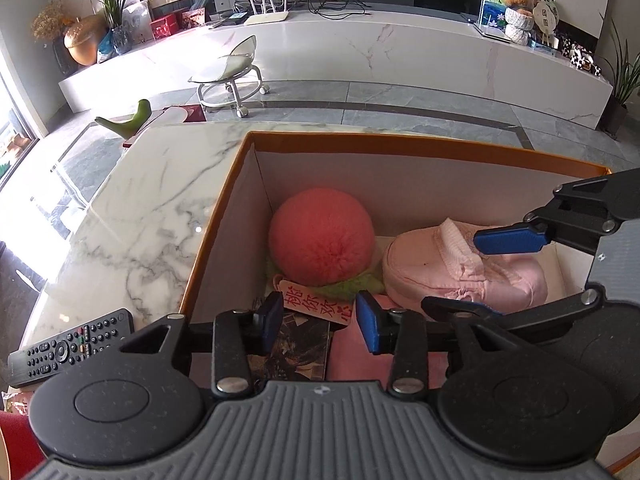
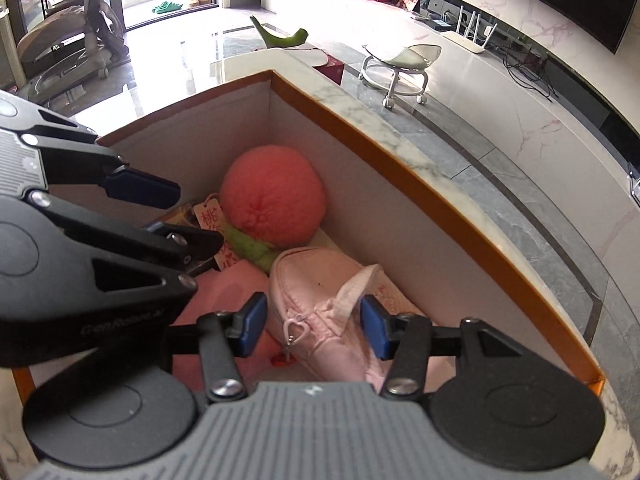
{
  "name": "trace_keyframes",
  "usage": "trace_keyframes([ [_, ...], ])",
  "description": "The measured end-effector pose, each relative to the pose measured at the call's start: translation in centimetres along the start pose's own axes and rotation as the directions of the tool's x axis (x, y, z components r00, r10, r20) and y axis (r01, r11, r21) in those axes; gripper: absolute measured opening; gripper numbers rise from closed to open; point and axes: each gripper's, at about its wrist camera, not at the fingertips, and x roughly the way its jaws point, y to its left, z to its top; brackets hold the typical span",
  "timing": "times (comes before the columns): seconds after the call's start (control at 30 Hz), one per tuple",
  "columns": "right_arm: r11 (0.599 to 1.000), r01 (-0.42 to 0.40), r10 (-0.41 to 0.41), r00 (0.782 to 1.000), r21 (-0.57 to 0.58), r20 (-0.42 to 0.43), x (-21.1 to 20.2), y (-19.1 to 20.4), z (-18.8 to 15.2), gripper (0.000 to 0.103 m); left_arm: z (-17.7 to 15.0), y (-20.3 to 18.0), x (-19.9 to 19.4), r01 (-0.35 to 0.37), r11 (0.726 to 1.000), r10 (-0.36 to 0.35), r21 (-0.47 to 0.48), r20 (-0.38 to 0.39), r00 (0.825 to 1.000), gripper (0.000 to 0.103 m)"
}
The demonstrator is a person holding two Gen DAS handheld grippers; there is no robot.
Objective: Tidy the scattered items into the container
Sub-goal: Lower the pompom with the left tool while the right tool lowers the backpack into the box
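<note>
An orange-rimmed box [image 1: 400, 148] [image 2: 400, 160] with white inner walls stands on the marble table [image 1: 160, 200]. Inside lie a plush peach [image 1: 320, 240] [image 2: 272, 200] with a green leaf and a paper tag [image 1: 316, 304], a pink pouch [image 1: 440, 272] [image 2: 320, 292] and a dark booklet [image 1: 296, 348]. My left gripper [image 1: 320, 324] [image 2: 196, 216] hangs open over the tag and booklet, with its pads touching neither. My right gripper [image 2: 312, 328] [image 1: 456, 272] is open astride the pink pouch, which rests on the box floor.
A black remote control [image 1: 72, 344] lies on the table left of the box. A green bird figurine [image 1: 132, 120] [image 2: 284, 38] stands past the far table corner. A small wheeled stool [image 1: 228, 76] stands on the floor beyond.
</note>
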Motion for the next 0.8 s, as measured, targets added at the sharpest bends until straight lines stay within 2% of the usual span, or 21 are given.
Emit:
trace_keyframes([
  [0.07,1.0,0.001,-0.001,1.0,0.007,0.001,-0.7,-0.4,-0.1,0.066,-0.2,0.0,-0.2,0.001,1.0,-0.001,0.002,0.004,1.0,0.05],
  [0.13,1.0,0.001,-0.001,1.0,0.015,0.001,-1.4,-0.8,-0.3,0.072,-0.4,-0.1,-0.4,0.004,1.0,-0.004,0.005,0.004,1.0,0.052],
  [0.2,1.0,0.0,0.0,1.0,0.028,-0.002,-2.3,-1.3,-0.7,0.074,-0.6,-0.2,-0.4,0.006,1.0,-0.006,0.008,0.003,1.0,0.052],
  [0.27,0.998,0.0,0.001,1.0,0.067,-0.025,-2.7,-2.1,-1.1,0.084,-0.7,-0.2,-0.4,0.007,1.0,-0.007,0.01,0.001,1.0,0.052],
  [0.5,0.982,-0.006,0.043,0.981,0.19,-0.19,-0.7,-3.8,-2.7,0.085,-1.1,-0.3,-0.2,0.018,1.0,-0.017,0.015,-0.008,1.0,0.052],
  [0.53,0.981,-0.005,0.044,0.979,0.196,-0.197,-0.4,-3.9,-2.8,0.081,-1.2,-0.3,-0.1,0.019,1.0,-0.019,0.016,-0.01,1.0,0.052],
  [0.57,0.979,-0.01,0.051,0.979,0.204,-0.198,-0.3,-3.9,-2.9,0.067,-1.3,-0.4,0.0,0.021,1.0,-0.02,0.018,-0.014,1.0,0.052],
  [0.67,0.978,0.0,0.036,0.984,0.206,-0.173,-0.3,-3.8,-2.7,0.054,-1.7,-0.5,0.3,0.025,0.999,-0.024,0.022,-0.028,0.999,0.052],
  [0.7,0.98,0.002,0.03,0.987,0.198,-0.16,-0.4,-3.6,-2.5,0.049,-1.8,-0.5,0.5,0.026,0.999,-0.025,0.023,-0.033,0.999,0.049],
  [0.77,0.985,0.01,0.015,0.99,0.174,-0.138,-0.5,-3.1,-2.0,0.03,-2.0,-0.6,0.6,0.029,0.999,-0.028,0.027,-0.04,0.999,0.043],
  [0.8,0.986,0.011,0.01,0.992,0.167,-0.126,-0.5,-2.9,-1.7,0.029,-2.0,-0.5,0.6,0.034,0.999,-0.033,0.025,-0.041,0.999,0.043],
])
